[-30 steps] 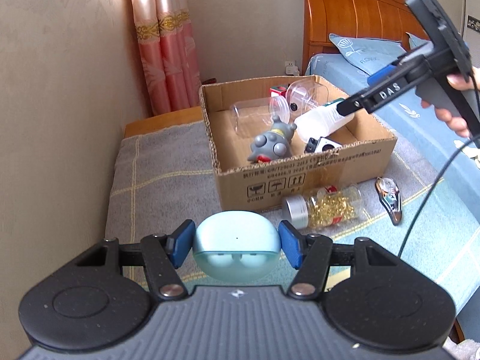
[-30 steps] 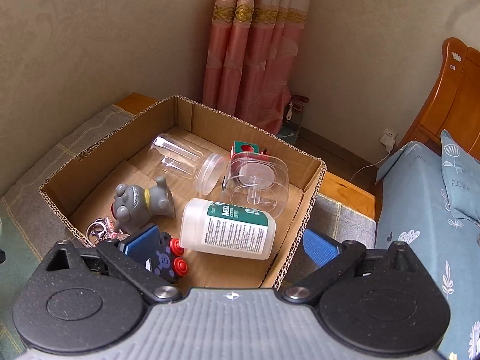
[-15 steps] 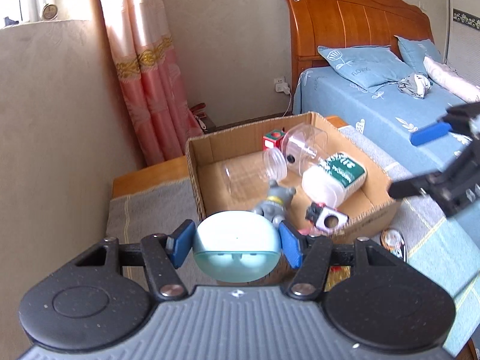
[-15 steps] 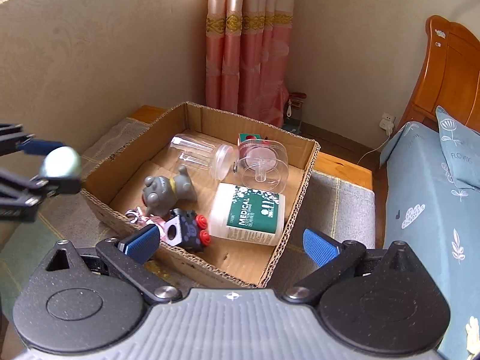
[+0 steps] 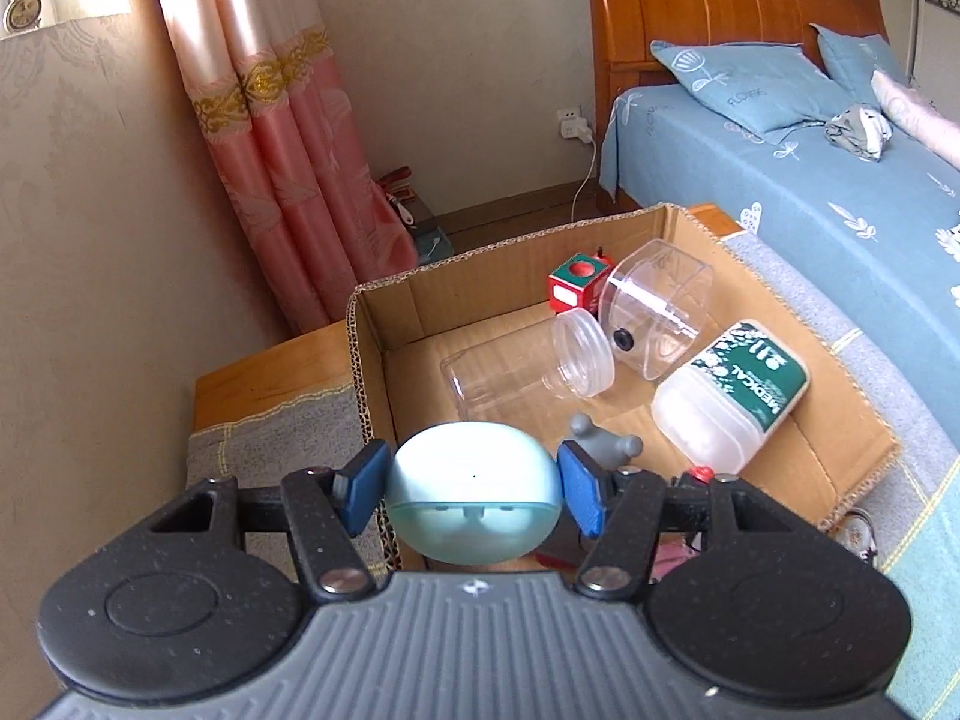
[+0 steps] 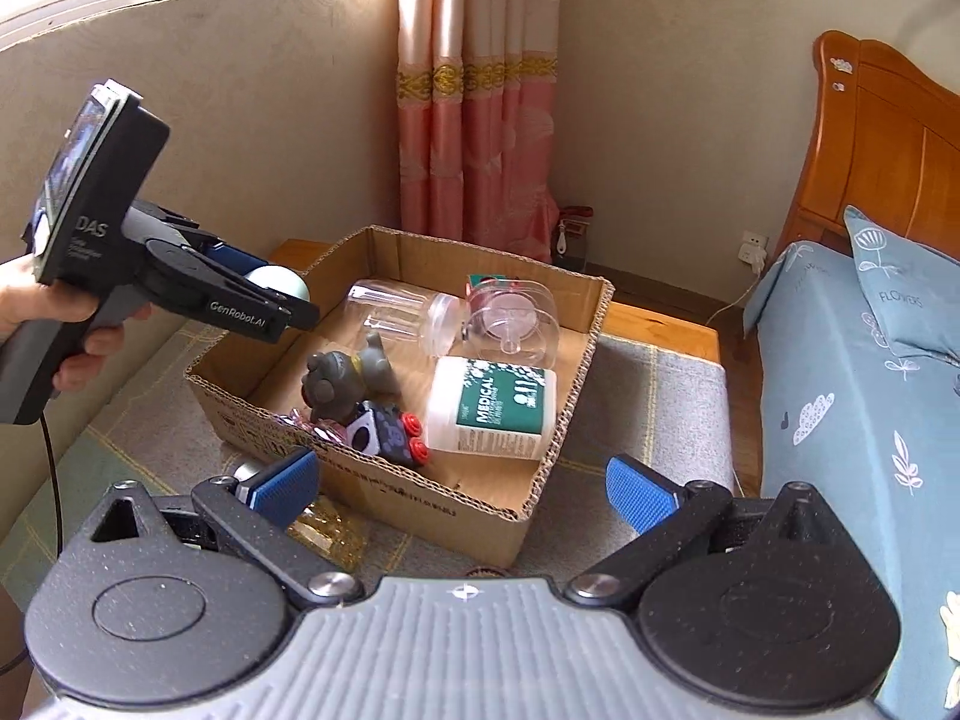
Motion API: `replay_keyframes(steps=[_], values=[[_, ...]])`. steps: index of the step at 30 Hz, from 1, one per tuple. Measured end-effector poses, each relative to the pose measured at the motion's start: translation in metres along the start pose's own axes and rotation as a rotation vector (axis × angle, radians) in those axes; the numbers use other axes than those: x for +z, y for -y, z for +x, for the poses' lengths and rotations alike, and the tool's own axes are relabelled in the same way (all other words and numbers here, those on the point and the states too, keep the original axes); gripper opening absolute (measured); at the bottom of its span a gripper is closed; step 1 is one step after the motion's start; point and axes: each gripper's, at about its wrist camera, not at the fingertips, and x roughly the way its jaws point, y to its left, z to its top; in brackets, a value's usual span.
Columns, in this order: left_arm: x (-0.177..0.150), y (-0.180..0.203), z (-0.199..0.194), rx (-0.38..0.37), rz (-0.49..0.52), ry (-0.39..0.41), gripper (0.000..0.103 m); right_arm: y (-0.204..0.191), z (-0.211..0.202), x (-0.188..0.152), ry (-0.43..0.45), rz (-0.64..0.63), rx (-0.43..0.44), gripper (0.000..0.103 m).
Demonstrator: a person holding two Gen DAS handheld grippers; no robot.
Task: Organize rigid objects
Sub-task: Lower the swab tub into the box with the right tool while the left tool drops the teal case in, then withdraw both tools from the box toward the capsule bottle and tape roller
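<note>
My left gripper is shut on a pale blue earbud case and holds it in the air over the near left corner of an open cardboard box. In the right wrist view the case shows above the box's left wall. The box holds two clear jars, a white medical bottle, a grey toy, a red-green cube and a black cube. My right gripper is open and empty, in front of the box.
The box sits on a grey blanket over a wooden bench. A jar of gold pins lies in front of the box, behind my right gripper's left finger. A bed with blue sheets is at the right, pink curtains behind.
My left gripper has risen and moved forward with the earbud case, from in front of the box to over its near left corner. My right gripper has pulled back out of the box.
</note>
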Motion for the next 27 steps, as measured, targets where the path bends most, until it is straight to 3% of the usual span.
replay_keyframes(steps=[3, 5, 7, 19, 27], values=[[0.002, -0.003, 0.004, 0.008, -0.017, 0.008, 0.068, 0.005, -0.002, -0.005, -0.005, 0.013, -0.009, 0.103], [0.002, -0.003, 0.001, 0.021, -0.021, 0.025, 0.092, 0.008, -0.002, -0.009, -0.008, 0.022, -0.013, 0.103], [0.003, -0.003, -0.006, 0.049, -0.021, 0.051, 0.097, 0.01, -0.002, -0.012, -0.013, 0.03, -0.012, 0.103], [-0.02, 0.0, -0.057, 0.05, -0.075, 0.096, 0.1, 0.017, -0.004, -0.031, -0.032, 0.056, -0.007, 0.103], [-0.065, 0.016, -0.093, 0.057, -0.136, 0.119, 0.101, 0.01, 0.026, -0.073, -0.108, 0.005, 0.1, 0.103]])
